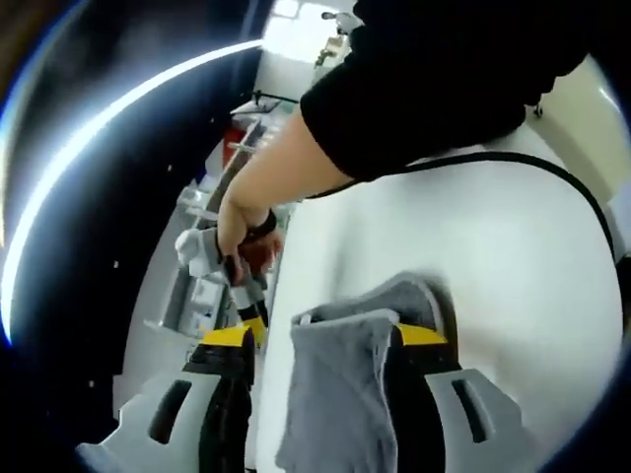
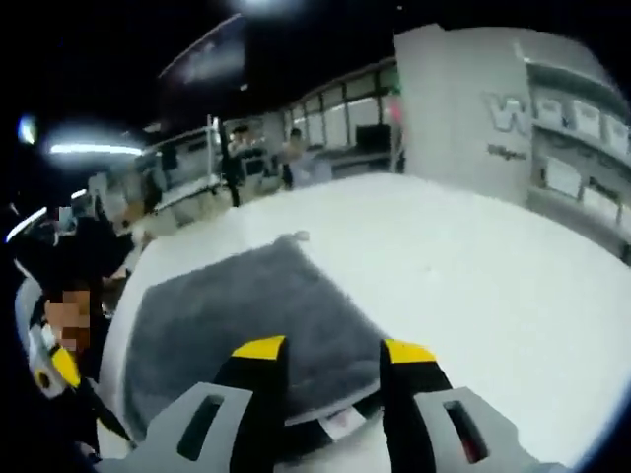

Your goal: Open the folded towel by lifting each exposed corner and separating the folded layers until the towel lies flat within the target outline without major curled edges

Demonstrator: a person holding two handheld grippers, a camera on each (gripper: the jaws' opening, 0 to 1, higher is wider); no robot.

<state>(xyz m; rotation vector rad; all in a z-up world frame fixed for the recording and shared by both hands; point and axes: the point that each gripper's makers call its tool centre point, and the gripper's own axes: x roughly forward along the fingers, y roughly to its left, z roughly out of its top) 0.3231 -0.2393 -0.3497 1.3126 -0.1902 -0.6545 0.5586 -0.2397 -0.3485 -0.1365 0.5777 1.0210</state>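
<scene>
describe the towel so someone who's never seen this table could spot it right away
Start with the big white table that spreads across the right gripper view. Near its close edge lies the towel, a folded grey slab of plush cloth just beyond the right gripper, whose jaws have yellow tips. It is the one dark, soft thing on the white top, with a small white label at its near edge.

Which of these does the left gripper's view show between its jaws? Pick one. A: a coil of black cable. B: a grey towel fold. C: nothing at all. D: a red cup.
B: in the left gripper view, a fold of the grey towel hangs between the yellow-tipped jaws of the left gripper, above the white table.
</scene>
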